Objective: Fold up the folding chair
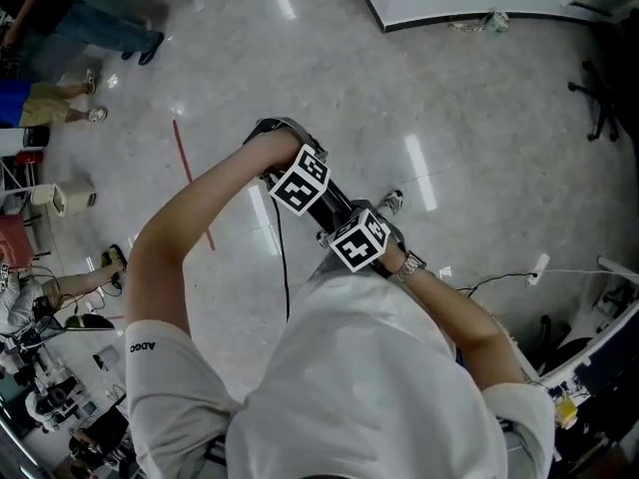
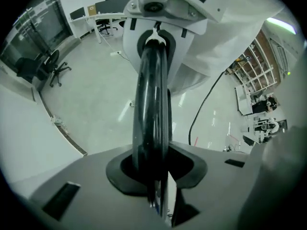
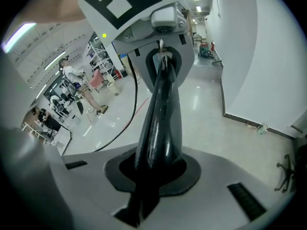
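The floor is gleaming like polished pale stone, throwing back bright streaks of light. The folding chair's black tube is shining glossy and smooth (lacquered metal, probably). The grey fingers are looking matt and plastic-like. The person's white shirt is showing as soft, matt cloth.

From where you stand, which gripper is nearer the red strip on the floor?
Left. In the head view the left gripper is closer beside the red strip; the right gripper lies farther away along the black chair frame both grip.
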Available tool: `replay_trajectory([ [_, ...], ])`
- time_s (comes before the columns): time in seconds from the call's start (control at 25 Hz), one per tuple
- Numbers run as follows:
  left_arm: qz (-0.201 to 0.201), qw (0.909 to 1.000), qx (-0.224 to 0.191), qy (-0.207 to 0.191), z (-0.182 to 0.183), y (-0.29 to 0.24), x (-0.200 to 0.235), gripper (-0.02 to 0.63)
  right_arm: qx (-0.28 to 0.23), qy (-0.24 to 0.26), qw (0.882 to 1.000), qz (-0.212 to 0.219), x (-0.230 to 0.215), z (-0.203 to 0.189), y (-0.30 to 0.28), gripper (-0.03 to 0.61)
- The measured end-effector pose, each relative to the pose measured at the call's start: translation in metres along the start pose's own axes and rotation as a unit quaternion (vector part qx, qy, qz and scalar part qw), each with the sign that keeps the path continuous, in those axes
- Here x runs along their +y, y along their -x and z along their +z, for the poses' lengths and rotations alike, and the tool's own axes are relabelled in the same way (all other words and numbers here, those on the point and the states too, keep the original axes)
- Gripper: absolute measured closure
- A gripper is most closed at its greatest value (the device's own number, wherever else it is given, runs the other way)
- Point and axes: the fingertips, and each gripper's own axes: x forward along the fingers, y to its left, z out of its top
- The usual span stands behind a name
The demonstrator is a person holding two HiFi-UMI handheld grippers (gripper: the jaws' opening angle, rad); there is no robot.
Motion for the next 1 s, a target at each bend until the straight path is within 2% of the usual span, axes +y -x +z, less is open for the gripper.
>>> replay_trajectory([
  [0.2,-0.017,0.9998,0.008,-0.008,-0.001,-0.008,0.025,0.526,0.000,-0.040,0.999,0.025,-0.026,-0.003,-0.002,0.525],
  [0.36,-0.036,0.9993,0.008,-0.004,0.002,-0.007,0.040,0.538,0.000,-0.053,0.998,0.039,-0.044,-0.006,0.003,0.525],
  [0.56,-0.062,0.9972,-0.001,0.041,0.001,-0.001,0.056,0.554,0.005,-0.026,0.999,0.047,-0.073,-0.003,0.012,0.525],
  [0.72,-0.059,0.9960,-0.007,0.067,-0.002,0.004,0.072,0.555,0.012,-0.001,0.999,0.049,-0.093,0.002,0.017,0.528],
  [1.0,-0.053,0.9945,-0.012,0.090,-0.005,0.012,0.091,0.555,0.018,0.020,0.998,0.055,-0.116,0.007,0.025,0.528],
])
